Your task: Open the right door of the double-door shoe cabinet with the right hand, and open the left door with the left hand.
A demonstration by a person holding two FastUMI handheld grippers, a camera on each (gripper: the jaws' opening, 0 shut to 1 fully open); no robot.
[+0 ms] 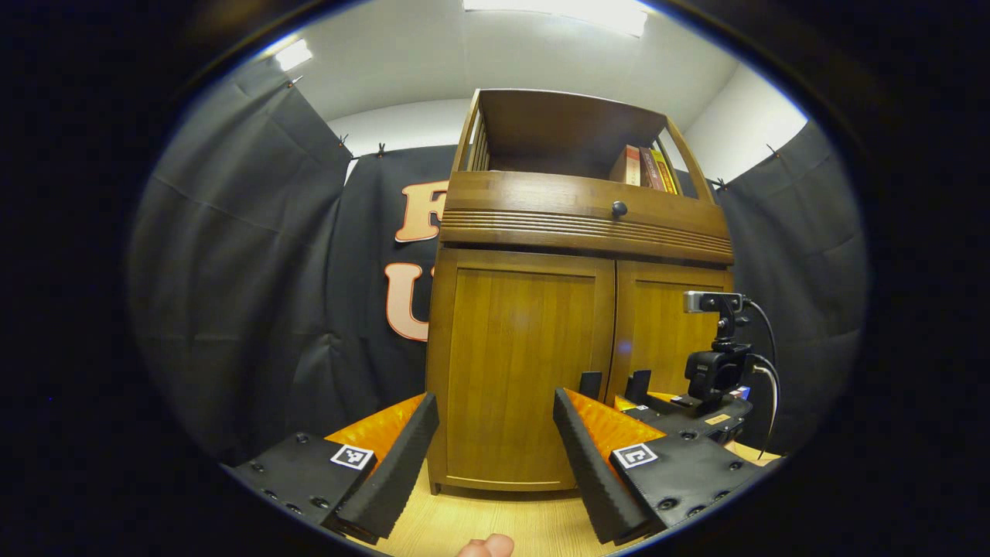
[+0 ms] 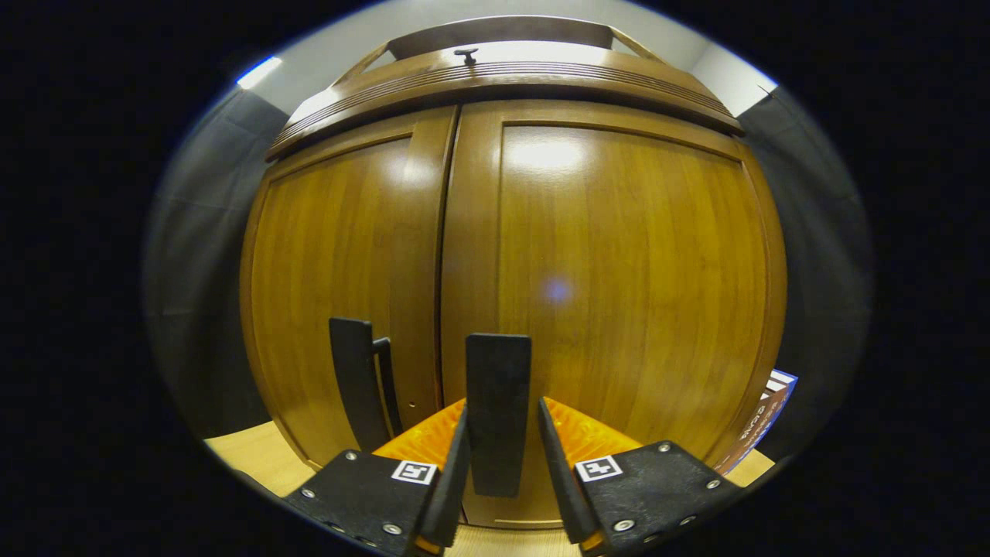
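The shoe cabinet [image 1: 580, 333] stands on a pale wood floor [image 1: 479, 526] against the black booth cloth, and both doors look shut, their inner edges meeting at the centre seam. In the right gripper view the right door [image 2: 619, 294] sits close ahead, with its dark vertical handle [image 2: 497, 410] standing between the jaws of the right gripper [image 2: 499, 456]; the jaws are narrow and flank the handle closely, but whether both press on it cannot be told. The left door [image 2: 340, 271] carries a matching handle [image 2: 356, 383] just beside the seam, untouched. In the left gripper view the left gripper [image 1: 491, 441] hangs back from the cabinet with its jaws wide and nothing between them, facing the left door panel. Above the doors sit a drawer with a round knob [image 1: 619, 208] and an open shelf holding books [image 1: 646, 166]. Judging by this, neither door is open yet: the right-hand pull seems about to begin, and the left door is wholly left to do
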